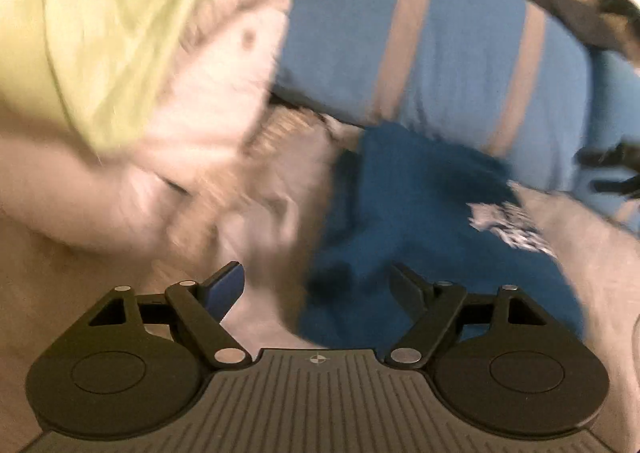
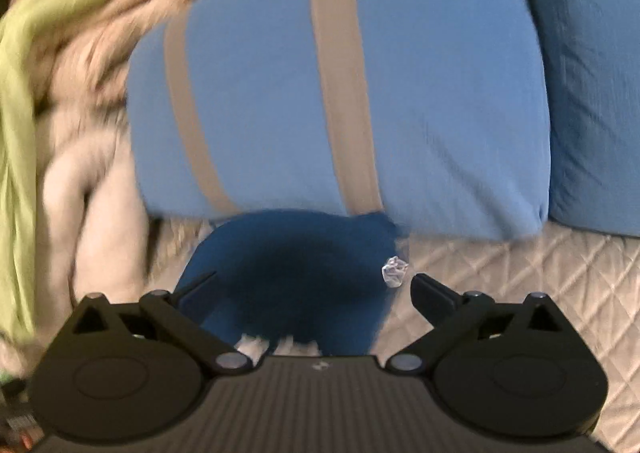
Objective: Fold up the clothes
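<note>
A dark blue garment [image 1: 420, 237] with a white print lies bunched on the quilted bed, below a light blue pillow. In the right wrist view the same dark blue garment [image 2: 296, 273] sits just ahead of the fingers. My left gripper [image 1: 318, 281] is open above its left edge, with nothing pressed between its pads. My right gripper [image 2: 314, 289] is open wide over the garment and holds nothing. A lime green garment [image 1: 104, 33] and a pale fluffy one [image 1: 208, 101] are heaped to the left. Both views are blurred.
A light blue pillow with two grey stripes [image 2: 340, 93] stands behind the dark garment, and a second blue pillow [image 2: 592, 85] is to its right. The beige quilted bedspread [image 2: 520, 285] shows at the right. A small crumpled clear scrap [image 2: 394, 271] lies by the garment.
</note>
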A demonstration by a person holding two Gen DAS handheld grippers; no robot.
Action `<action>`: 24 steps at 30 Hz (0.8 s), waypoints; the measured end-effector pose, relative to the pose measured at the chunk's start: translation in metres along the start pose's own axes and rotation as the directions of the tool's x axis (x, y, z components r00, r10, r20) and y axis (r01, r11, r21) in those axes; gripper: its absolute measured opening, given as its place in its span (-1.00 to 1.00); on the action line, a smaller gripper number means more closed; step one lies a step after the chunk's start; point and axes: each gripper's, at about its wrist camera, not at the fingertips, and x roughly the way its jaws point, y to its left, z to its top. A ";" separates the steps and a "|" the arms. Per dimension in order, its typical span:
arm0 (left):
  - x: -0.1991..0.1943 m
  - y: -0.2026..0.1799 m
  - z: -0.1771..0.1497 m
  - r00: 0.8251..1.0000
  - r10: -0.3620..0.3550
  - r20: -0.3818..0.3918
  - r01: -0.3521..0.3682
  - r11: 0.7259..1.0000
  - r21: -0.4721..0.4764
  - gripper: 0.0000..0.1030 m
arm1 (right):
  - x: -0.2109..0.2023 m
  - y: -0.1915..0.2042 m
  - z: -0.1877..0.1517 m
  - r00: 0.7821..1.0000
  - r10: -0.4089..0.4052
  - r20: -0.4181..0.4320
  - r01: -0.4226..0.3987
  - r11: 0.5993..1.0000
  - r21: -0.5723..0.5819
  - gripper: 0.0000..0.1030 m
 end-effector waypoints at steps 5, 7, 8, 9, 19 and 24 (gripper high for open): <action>-0.016 0.005 -0.022 0.999 -0.036 0.029 0.038 0.997 -0.061 0.55 | -0.017 0.002 -0.044 0.993 -0.112 -0.039 0.102 0.973 -0.205 1.00; -0.022 0.001 -0.025 0.998 -0.061 0.034 0.063 0.996 -0.069 0.55 | -0.027 0.004 -0.055 0.986 -0.166 -0.037 0.150 0.951 -0.269 1.00; -0.025 -0.001 -0.025 0.997 -0.065 0.037 0.068 0.996 -0.063 0.55 | -0.033 0.005 -0.058 0.982 -0.187 -0.032 0.170 0.942 -0.291 1.00; -0.029 -0.004 -0.025 0.997 -0.070 0.040 0.072 0.996 -0.057 0.55 | -0.041 0.006 -0.062 0.978 -0.207 -0.024 0.189 0.932 -0.310 1.00; -0.076 -0.045 -0.022 0.990 -0.127 0.065 0.125 0.992 0.034 0.55 | -0.123 0.014 -0.078 0.941 -0.329 0.075 0.328 0.840 -0.433 1.00; -0.097 -0.060 -0.020 0.985 -0.158 0.073 0.151 0.985 0.084 0.55 | -0.167 0.003 -0.082 0.934 -0.337 0.114 0.351 0.821 -0.450 1.00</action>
